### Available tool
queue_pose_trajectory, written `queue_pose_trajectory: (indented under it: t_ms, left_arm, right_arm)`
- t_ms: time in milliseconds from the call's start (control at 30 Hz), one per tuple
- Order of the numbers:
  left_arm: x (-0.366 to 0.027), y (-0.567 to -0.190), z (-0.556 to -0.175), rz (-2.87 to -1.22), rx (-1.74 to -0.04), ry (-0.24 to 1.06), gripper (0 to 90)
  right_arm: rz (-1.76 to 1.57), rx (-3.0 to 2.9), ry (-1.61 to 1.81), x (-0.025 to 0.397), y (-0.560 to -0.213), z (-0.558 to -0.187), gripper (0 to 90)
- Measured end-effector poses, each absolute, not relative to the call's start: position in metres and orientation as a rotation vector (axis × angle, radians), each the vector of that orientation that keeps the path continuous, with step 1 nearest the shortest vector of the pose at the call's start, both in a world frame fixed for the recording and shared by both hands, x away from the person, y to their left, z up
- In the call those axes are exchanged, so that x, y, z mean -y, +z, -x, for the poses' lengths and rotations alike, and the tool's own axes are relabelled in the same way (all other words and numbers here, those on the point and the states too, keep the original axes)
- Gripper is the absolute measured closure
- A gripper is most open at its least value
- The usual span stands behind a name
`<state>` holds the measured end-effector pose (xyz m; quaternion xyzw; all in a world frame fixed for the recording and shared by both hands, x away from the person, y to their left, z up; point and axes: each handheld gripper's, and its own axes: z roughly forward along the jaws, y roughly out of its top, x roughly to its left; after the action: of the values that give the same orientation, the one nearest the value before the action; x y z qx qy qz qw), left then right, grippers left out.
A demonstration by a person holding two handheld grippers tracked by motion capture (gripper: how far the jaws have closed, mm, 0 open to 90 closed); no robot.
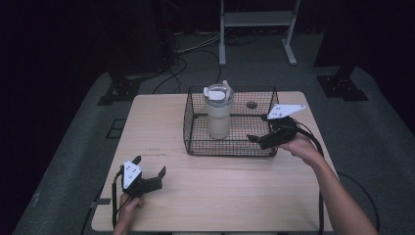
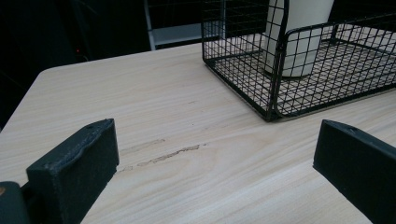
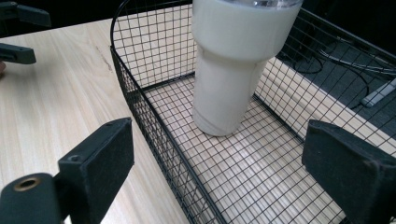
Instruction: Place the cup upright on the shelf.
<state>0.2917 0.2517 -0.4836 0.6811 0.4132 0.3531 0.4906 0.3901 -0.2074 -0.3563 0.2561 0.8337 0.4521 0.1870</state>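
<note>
both grippers' blocky black fingers [image 2: 74, 168] gape apart; smooth cream tumbler [image 1: 218, 111] stands upright in wire-mesh basket [image 1: 230, 147].

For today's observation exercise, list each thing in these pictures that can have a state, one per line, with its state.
Tumbler: upright inside the basket, lid on.
Wire basket: open-topped, resting flat on the table.
Left gripper: open, empty, near the table's front left.
Right gripper: open, empty, at the basket's right end.
Table: wood top, faint scuff mark in front of the basket.
</note>
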Motion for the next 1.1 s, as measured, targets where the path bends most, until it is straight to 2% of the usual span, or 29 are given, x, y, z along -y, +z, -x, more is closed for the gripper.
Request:
queue_pose_trajectory:
  t_ms: [1100]
  left_arm:
    - [-0.251, -0.484, -0.292, -1.653, -1.007, 0.857, 0.0]
  right_arm:
    - [-0.763, -2.337, 1.311, 0.234, -0.382, -0.350, 8.8]
